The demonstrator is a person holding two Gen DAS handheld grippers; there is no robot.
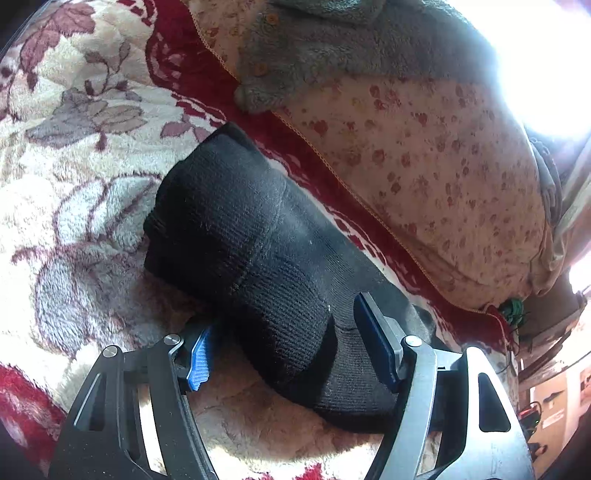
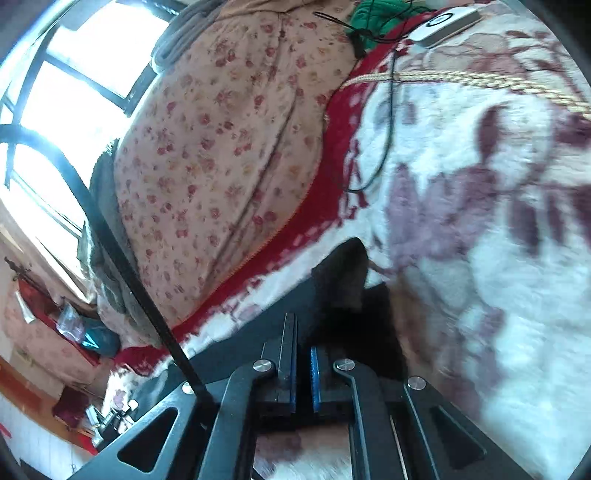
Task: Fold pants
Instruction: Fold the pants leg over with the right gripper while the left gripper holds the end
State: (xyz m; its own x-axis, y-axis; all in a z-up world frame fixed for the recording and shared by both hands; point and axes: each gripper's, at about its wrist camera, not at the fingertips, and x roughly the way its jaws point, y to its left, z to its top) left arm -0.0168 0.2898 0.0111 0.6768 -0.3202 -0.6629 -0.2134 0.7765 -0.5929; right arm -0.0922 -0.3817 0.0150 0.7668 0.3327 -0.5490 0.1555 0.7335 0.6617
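Note:
The black knit pants lie folded in a thick bundle on a fleecy floral blanket. My left gripper is open, its blue-padded fingers on either side of the bundle's near end, not pinching it. In the right wrist view my right gripper has its pads nearly together with a thin gap. Dark cloth of the pants rises just beyond its tips. I cannot tell whether cloth is held between the pads.
A flowered quilt roll lies behind the pants with a grey fleece garment on it. A white device, green yarn, a black cable and a braided rope lie on the blanket. A window is at left.

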